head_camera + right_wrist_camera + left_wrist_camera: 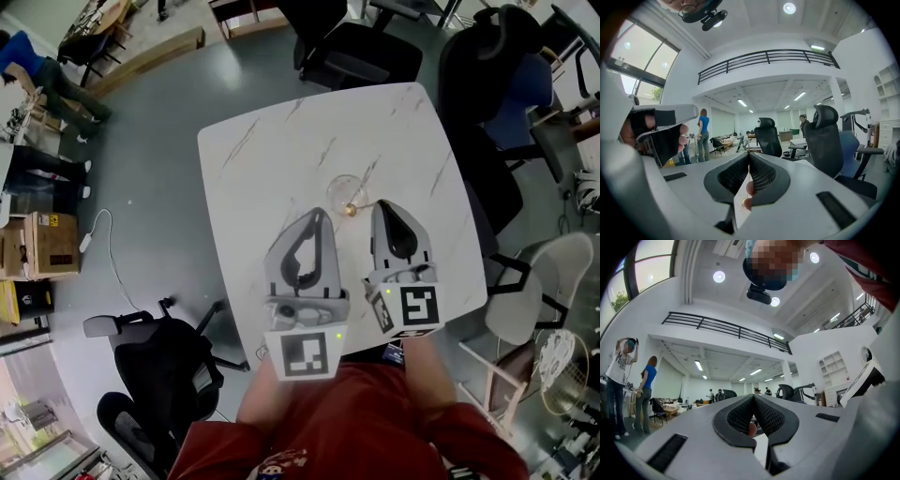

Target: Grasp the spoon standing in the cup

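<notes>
- A white marble-patterned table (pixel 281 150) is seen from above, with a person in a red top at its 6 o'clock edge holding a hand-held gripper in each hand.
- A clear glass cup (pixel 344 190) stands near the middle of the table. A small gold-coloured piece, probably the spoon (pixel 352 210), shows at the cup's 5 o'clock rim; its handle is too small to make out.
- The left hand-held gripper (pixel 319 219) hovers with its tip near the cup, which lies at its 1 o'clock. Its jaws are closed tip to tip, with nothing between them.
- The right hand-held gripper (pixel 382 206) hovers just beside the gold piece, with the cup at its 10 o'clock. Its jaws are also pressed together and empty.
- Both gripper views look out level across a large room with black office chairs (pixel 825 136) and standing people, not down at the table, so neither tool appears aimed at the cup.
- Judged step: the approach. The spoon is not yet grasped.
- The next move likely calls for one tool, probably the nearer right one, to open its jaws, tilt down toward the cup, straddle the spoon and close without knocking the glass.
</notes>
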